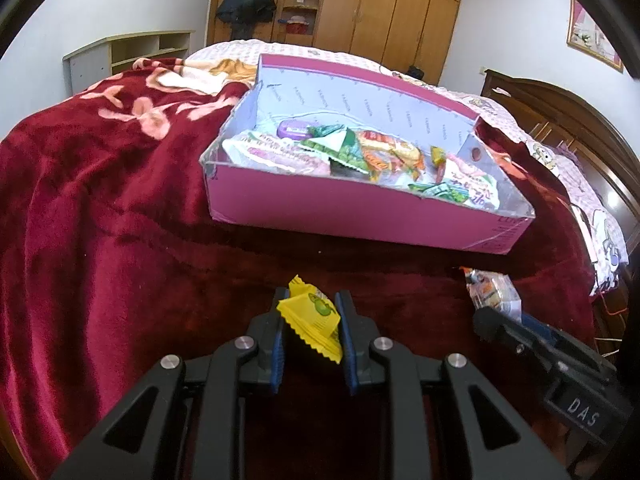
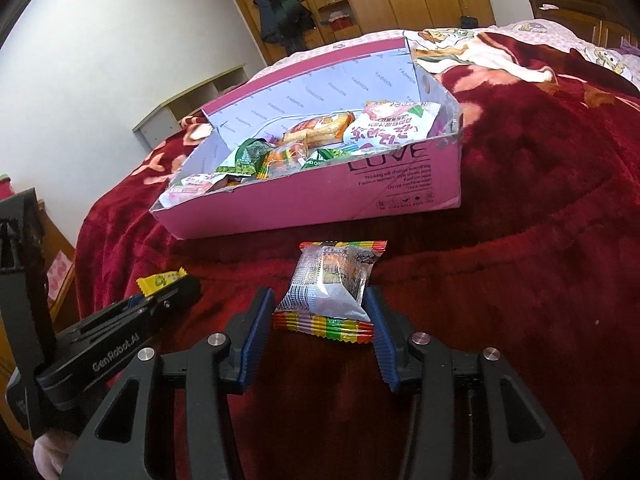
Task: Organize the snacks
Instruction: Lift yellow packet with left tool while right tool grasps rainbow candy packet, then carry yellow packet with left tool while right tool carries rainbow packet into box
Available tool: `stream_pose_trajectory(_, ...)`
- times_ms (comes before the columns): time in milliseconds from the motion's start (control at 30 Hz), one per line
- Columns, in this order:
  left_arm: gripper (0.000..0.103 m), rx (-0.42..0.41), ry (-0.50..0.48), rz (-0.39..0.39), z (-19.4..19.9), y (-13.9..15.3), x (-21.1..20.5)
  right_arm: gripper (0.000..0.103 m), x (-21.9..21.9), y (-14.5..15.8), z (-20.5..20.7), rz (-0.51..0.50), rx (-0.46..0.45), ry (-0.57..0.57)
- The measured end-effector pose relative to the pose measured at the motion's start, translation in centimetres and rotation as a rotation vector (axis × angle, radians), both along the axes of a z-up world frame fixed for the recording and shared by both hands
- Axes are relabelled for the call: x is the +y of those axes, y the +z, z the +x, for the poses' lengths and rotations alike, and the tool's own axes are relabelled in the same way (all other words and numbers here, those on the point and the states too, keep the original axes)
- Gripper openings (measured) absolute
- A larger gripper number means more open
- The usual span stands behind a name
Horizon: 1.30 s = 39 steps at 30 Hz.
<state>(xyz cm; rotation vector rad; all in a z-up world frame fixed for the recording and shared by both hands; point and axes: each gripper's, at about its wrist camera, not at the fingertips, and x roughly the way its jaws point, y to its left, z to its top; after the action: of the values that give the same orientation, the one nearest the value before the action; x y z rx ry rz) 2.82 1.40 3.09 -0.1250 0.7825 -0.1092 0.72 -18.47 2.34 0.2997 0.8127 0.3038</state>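
Left wrist view looks along the left gripper [image 1: 310,322], whose blue pads [image 1: 277,350] are clamped tight on a small yellow snack packet [image 1: 316,320], crumpled and tilted between them. Beyond it, further up the bed, lies the pink box [image 1: 360,212], an open cardboard tray resting on the dark red blanket [image 1: 100,208]. Take the box as the landmark: it already holds a heap of wrapped snacks [image 1: 360,152], green, orange, purple and white, piled along its floor. The yellow packet is on the near side of the box, outside it, clearly apart from its front wall.

Near the box's right front corner, also outside it, a clear packet with rainbow-striped ends [image 1: 494,290] shows, with the right gripper [image 1: 486,322] reaching in from the lower right edge.

From the right wrist view, the right gripper [image 2: 320,320] straddles that rainbow-striped packet [image 2: 332,284] on the near side of the box [image 2: 320,200]. Its right pad [image 2: 382,340] touches the packet's edge; the left pad [image 2: 252,340] stands just beside it with a thin gap, so the jaws look loosely closed round the packet rather than squeezing it. Whether the packet is lifted or lying on the blanket [image 2: 520,260] I cannot tell.

The left gripper [image 2: 176,294] shows to the left of the box's near corner, the yellow packet [image 2: 160,280] poking from its tip.

Behind the box stands a wooden wardrobe [image 1: 380,4].
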Motion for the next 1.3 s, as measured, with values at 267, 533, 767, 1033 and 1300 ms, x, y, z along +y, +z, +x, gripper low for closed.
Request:
stream_pose_trajectory(267,0.024,-0.036,-0.025,0.008,-1.0,1.4,-0.7,0.048,-0.5,0.7,-1.4,0.012,-0.012,0.006)
stream_pose_trajectory(533,0.024,-0.073,-0.054,0.014,-1.7,2.9,-1.6,0.048,-0.5,2.3,-2.0,-0.008,-0.05,0.023)
stream_pose_trajectory(767,0.024,-0.092,-0.073,0.016,-1.3,4.2,-2.2,0.048,-0.4,3.7,-1.5,-0.016,-0.083,0.03)
stream_pose_trajectory(1033,0.024,-0.11,-0.076,0.021,0.3,5.7,-2.4,0.048,-0.1,5.4,-0.4,-0.033,-0.12,0.046)
stream_pose_trajectory(1300,0.024,-0.136,-0.059,0.029,2.7,7.0,-2.6,0.048,0.1,6.6,1.4,-0.059,-0.141,0.053)
